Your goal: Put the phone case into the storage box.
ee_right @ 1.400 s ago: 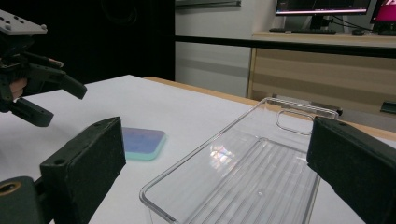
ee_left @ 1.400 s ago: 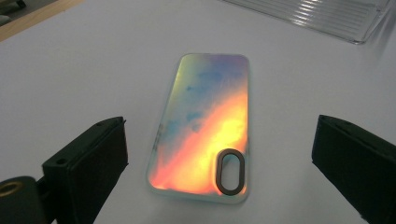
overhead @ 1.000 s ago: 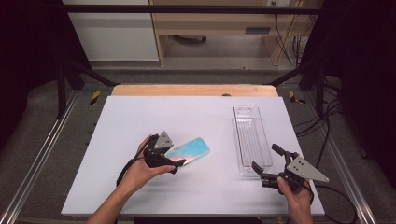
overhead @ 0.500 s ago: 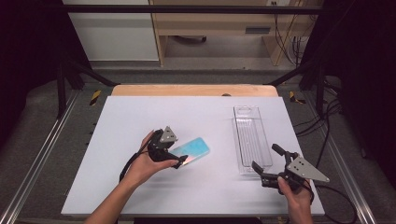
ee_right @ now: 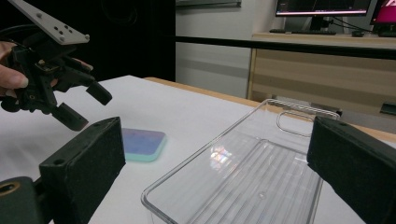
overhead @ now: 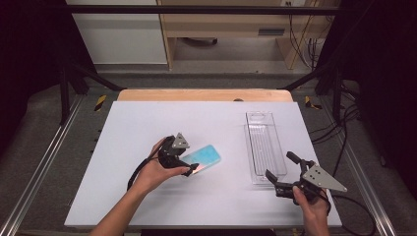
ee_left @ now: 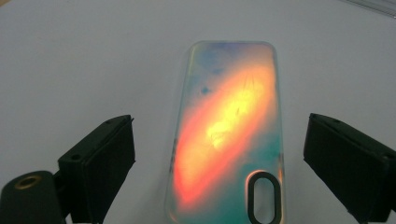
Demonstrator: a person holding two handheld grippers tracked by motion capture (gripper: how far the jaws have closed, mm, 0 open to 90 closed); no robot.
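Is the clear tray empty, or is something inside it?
Empty: through the clear tray only its ribbed floor shows; the phone case lies outside, on the table.

Your phone case [ee_left: 229, 135] glows iridescent: an orange-yellow streak over teal and blue. The ribbed tray [overhead: 264, 147] is clear plastic; the surface [overhead: 147, 123] is white.

White table [overhead: 147, 123], phone case [overhead: 202, 158], clear tray [overhead: 265, 147]

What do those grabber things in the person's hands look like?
Each is black, with two chunky, block-shaped black jaws. The left gripper and right gripper both carry a grey three-cornered plate on top, dotted with small holes. A black cable trails from each one. The person's forearms are bare, with no sleeves.
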